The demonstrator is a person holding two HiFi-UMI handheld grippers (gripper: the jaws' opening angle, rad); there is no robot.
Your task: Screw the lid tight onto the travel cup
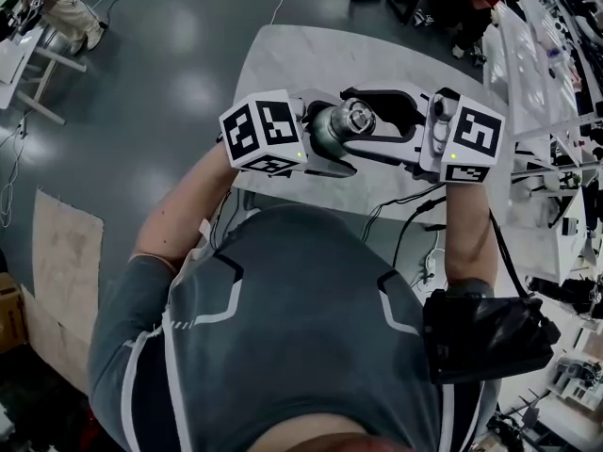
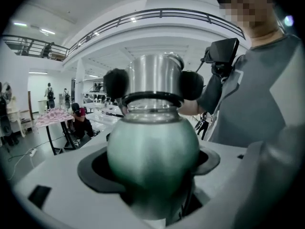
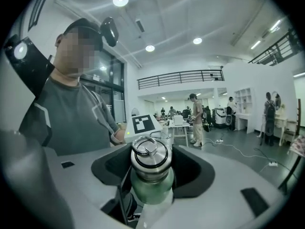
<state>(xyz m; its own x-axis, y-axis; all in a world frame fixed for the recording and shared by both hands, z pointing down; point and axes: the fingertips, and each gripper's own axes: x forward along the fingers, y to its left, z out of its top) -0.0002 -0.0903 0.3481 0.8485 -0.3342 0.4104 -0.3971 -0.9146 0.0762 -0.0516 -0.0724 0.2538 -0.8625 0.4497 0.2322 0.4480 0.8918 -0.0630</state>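
Observation:
The green travel cup is held in the air over the table's near edge, with its steel lid pointing right. My left gripper is shut on the cup's round green body, which fills the left gripper view. My right gripper faces it, and its black pads press on either side of the lid. The right gripper view shows the lid, topped by a ring handle, between the jaws with the green body beneath it. The left gripper's marker cube is behind it.
A white table lies under and beyond the grippers, with cables hanging off its near edge. Desks with equipment crowd the right side. A black pack sits at the person's right hip. Other people stand far off.

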